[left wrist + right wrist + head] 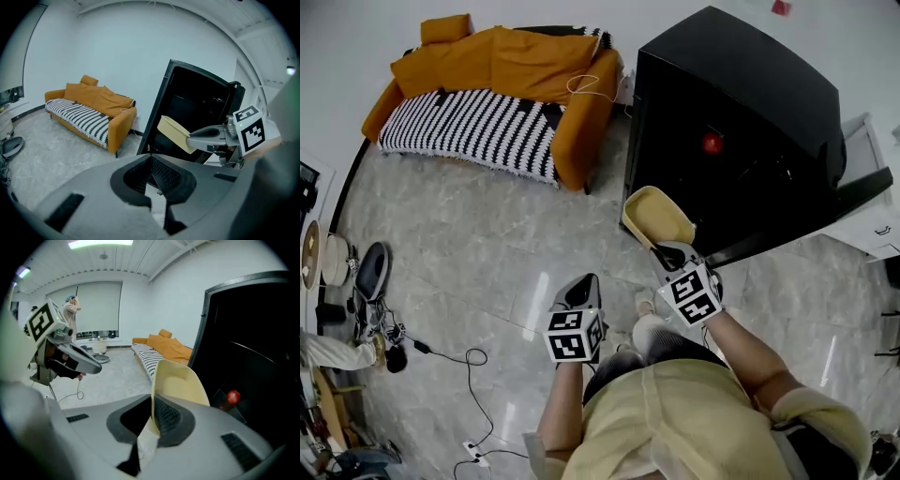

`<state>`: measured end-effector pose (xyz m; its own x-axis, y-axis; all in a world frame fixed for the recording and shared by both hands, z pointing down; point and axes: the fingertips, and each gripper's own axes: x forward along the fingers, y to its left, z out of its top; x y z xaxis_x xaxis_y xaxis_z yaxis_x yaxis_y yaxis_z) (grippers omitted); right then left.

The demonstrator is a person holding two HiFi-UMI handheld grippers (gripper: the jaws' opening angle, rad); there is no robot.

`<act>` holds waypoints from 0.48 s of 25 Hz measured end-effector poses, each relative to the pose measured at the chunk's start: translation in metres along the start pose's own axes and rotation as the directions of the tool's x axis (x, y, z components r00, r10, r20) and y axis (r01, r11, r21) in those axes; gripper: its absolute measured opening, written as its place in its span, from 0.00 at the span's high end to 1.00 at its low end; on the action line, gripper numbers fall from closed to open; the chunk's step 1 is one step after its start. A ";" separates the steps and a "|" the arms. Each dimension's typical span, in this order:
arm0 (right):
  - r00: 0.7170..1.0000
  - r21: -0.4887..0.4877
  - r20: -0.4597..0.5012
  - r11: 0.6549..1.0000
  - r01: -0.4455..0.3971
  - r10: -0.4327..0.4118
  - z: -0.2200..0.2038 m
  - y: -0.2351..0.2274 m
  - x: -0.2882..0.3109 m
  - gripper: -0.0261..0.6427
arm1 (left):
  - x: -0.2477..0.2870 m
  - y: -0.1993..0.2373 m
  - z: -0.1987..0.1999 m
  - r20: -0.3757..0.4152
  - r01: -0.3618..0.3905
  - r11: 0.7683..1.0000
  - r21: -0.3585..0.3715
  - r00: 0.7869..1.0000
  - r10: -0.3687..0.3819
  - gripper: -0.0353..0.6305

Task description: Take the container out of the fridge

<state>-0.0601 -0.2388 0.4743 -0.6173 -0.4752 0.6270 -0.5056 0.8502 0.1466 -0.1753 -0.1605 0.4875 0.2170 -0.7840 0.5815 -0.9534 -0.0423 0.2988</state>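
Marble floor [487, 244], orange sofa [497, 70] beyond, black fridge [741, 122] standing open. Right gripper [152, 425] clamped on yellow container [180, 383] rim; yellow container held just outside fridge. Left gripper [157, 190] jaws together, empty.

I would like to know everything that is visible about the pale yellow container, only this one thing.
The container is a pale yellow open tub with rounded corners, plastic by its look. It has no lid, and the inside looks empty. It hangs tilted in the air, just outside the open black fridge. Only the right gripper touches it, with its jaws shut on one wall at the rim.
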 end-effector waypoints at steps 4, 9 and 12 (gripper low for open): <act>0.999 -0.028 0.016 0.999 -0.032 0.032 0.014 0.013 -0.014 0.90 | -0.007 0.003 0.013 0.024 -0.006 1.000 0.027 1.000 0.005 0.91; 0.997 -0.054 0.035 0.997 -0.062 0.064 0.027 0.027 -0.027 0.90 | -0.019 0.002 0.017 0.033 -0.003 0.998 0.065 0.999 0.001 0.91; 0.994 -0.083 0.045 0.992 -0.093 0.097 0.035 0.037 -0.034 0.90 | -0.028 0.000 0.019 0.043 -0.003 0.997 0.075 0.999 0.000 0.91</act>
<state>-0.0793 -0.1993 0.4318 -0.6900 -0.4000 0.6032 -0.3943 0.9066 0.1502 -0.1854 -0.1503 0.4572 0.2078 -0.8102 0.5481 -0.9672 -0.0863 0.2390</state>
